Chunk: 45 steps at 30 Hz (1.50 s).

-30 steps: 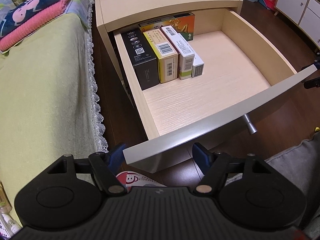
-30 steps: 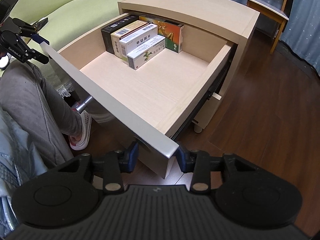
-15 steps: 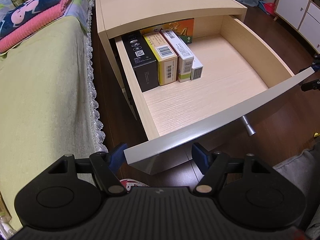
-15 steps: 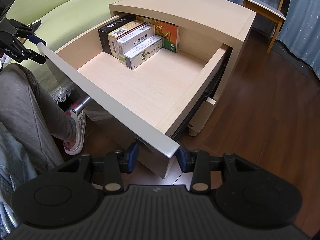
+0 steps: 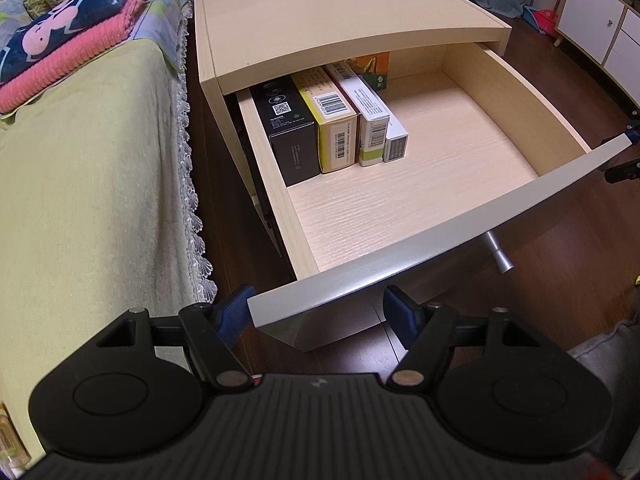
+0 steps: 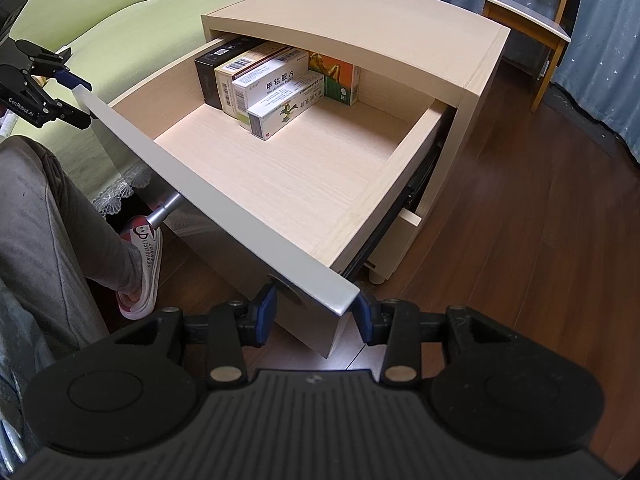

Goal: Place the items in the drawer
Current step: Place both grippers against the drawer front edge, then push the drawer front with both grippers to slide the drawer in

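Drawer: stood partly open, boxes rowed at back-left.
Left gripper: fingers wide, straddling the front panel's corner.
Right gripper: fingers spread round the opposite corner (contact unclear).

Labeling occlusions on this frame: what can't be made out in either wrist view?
- Orange box: left view, mostly hidden by the cabinet top and the boxes in front.
- Black box: right view, far side hidden, print too small.
- Drawer front face: turned away in both views.
- Left claw, right claw: contact with the front's corners unclear; both open.
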Available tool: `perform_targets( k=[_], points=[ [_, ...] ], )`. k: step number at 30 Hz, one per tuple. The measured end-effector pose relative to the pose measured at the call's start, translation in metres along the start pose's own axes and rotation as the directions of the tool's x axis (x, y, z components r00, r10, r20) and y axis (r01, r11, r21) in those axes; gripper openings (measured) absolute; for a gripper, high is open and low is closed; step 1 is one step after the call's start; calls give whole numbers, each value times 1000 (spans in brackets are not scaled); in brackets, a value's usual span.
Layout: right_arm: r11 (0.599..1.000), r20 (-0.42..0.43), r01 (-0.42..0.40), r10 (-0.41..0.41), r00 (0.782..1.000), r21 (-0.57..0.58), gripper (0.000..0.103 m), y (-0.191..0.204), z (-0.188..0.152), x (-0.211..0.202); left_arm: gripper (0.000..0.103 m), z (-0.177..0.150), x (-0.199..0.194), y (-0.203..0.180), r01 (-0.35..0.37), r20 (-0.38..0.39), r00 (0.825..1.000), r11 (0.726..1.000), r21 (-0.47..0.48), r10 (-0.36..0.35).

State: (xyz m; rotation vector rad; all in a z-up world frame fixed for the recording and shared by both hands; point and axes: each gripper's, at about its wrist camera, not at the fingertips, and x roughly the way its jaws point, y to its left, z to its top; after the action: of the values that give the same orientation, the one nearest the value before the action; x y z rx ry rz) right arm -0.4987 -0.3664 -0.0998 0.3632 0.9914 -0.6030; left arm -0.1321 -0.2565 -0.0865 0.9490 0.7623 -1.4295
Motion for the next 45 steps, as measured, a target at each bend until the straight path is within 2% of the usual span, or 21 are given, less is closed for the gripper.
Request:
perform_targets(
  k=[45],
  points=[
    [999,11,40,-40,999,-3,39,-42,51,34,71,4,-2,-1,-11,22,1000,1000,-5,11]
  ],
)
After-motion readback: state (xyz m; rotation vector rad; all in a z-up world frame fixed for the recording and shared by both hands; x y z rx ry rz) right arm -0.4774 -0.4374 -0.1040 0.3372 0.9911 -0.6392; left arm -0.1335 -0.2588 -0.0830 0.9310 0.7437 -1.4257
